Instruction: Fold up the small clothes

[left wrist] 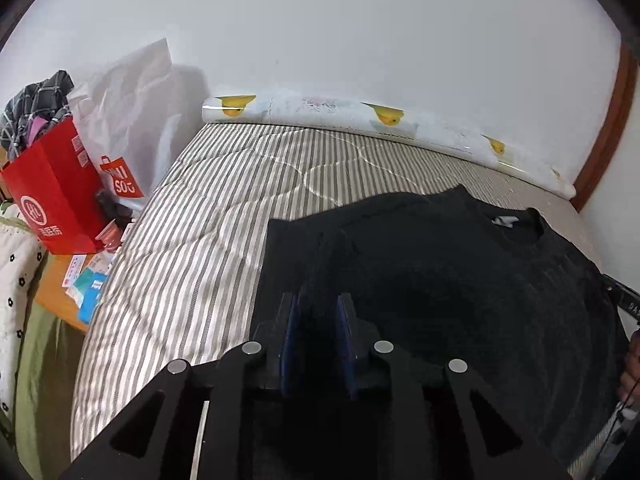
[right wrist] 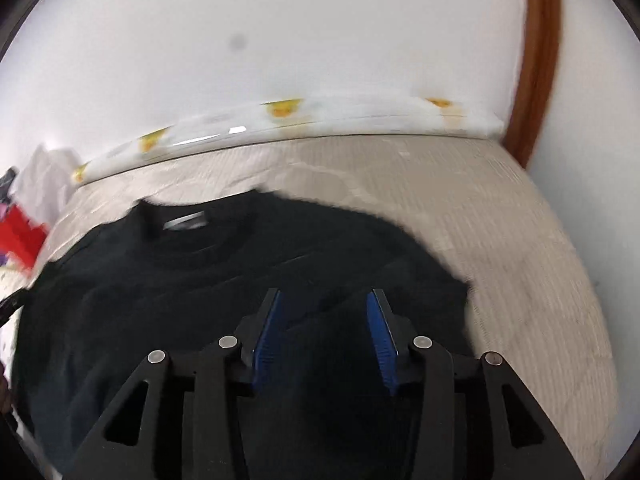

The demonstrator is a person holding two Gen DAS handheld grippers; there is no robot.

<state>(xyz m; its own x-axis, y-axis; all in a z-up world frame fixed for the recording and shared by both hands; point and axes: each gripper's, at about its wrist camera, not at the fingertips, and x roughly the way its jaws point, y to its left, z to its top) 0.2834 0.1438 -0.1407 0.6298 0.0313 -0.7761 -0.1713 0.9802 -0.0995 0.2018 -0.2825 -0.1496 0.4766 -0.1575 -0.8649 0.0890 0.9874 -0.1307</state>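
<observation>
Two fisheye views, one riding each hand-held gripper, look steeply down along the fingers from close above a striped bed. Both take in the black shirt ahead of the fingers, its neck label, and the wall beyond.

Black shirt: matt knit cloth; bed cover: striped quilted cloth w/ slight sheen; red bag: smooth paper (glossy); door frame: polished wood.
</observation>
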